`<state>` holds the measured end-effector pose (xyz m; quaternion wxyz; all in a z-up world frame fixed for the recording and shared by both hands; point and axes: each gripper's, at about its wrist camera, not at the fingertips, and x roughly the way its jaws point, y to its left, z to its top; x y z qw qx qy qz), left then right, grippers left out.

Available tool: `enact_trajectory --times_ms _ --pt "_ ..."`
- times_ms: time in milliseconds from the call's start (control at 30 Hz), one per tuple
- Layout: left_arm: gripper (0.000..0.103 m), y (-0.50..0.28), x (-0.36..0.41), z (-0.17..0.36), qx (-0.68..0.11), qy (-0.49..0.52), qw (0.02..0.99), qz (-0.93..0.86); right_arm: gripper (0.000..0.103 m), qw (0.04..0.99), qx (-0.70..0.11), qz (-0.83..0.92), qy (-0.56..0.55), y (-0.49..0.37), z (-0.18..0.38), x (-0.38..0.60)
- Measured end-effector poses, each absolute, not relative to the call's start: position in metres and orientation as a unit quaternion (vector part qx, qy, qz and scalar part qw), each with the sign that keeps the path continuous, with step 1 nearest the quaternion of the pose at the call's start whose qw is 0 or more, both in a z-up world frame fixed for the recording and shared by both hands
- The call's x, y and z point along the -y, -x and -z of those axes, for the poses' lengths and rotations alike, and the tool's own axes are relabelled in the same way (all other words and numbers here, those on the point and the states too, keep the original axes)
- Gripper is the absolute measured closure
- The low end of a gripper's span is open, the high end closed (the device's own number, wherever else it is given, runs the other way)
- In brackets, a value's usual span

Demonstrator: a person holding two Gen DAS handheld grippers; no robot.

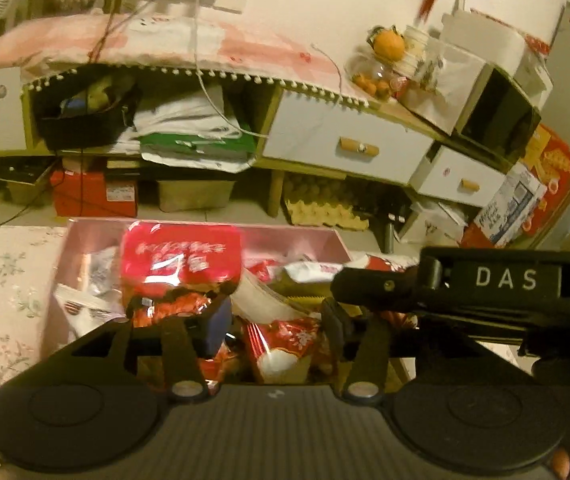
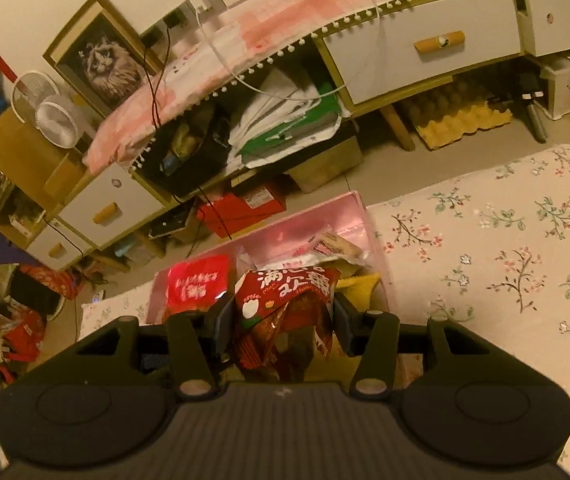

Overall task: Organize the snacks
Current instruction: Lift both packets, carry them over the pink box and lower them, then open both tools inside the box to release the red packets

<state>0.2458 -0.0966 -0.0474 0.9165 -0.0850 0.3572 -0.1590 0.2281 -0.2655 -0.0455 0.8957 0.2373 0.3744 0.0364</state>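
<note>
Holding: 2 tongs over the pink box (image 1: 301, 236) of snacks, both tilted downward into it.
Floral cloth: the flowered spread (image 1: 1, 304) lies at the far left of my left view, and the box sits on it, its near wall hidden behind my tool.
Red packet: a big red packet (image 1: 181, 258) stands upright in the left part of the box, just beyond my left finger; its foot is crumpled against that finger's tip, and I cannot tell if they touch.
Left tongs: my left gripper (image 1: 275, 322) stands spread, pressing on nothing; a red-and-white wrapper (image 1: 285, 348) lies below in the gap, apart from both pads.
Right tongs, seen from the left: its black body marked DAS (image 1: 505, 280) reaches in from the right, just beside my left tool and above the snacks.
Right tongs: my right gripper (image 2: 281, 316) is half closed, with a dark red bag (image 2: 285, 300) printed in white characters between its fingers; the left pad touches the bag, the right looks against its edge, so I am pinching it.
Bag's place: it hangs over the box's middle, with a yellow packet (image 2: 359, 284) just behind to the right.
Box from the right: its pink far wall (image 2: 317, 216) rises beyond the bag.
Background: a low cabinet (image 2: 425, 68) with white drawers.
</note>
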Motion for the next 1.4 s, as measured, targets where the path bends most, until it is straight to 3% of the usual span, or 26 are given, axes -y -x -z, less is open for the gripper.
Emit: enact_trajectory --times_ms 400,667,833,1400 --pt "0.045 -0.242 0.092 0.041 -0.351 0.077 0.924 0.134 0.056 0.894 -0.373 -0.037 -0.245 -0.233 0.053 0.266" --pt "0.039 -0.241 0.084 0.032 -0.342 0.071 0.929 0.120 0.053 0.892 -0.353 -0.060 -0.276 -0.234 0.051 0.257" --pt "0.036 -0.240 0.076 0.031 -0.343 0.071 0.929 0.116 0.043 0.893 -0.358 -0.053 -0.269 -0.237 0.051 0.251" --pt "0.032 -0.217 0.079 0.011 -0.341 0.001 0.936 0.088 0.043 0.900 -0.367 -0.041 -0.230 -0.225 0.031 0.252"
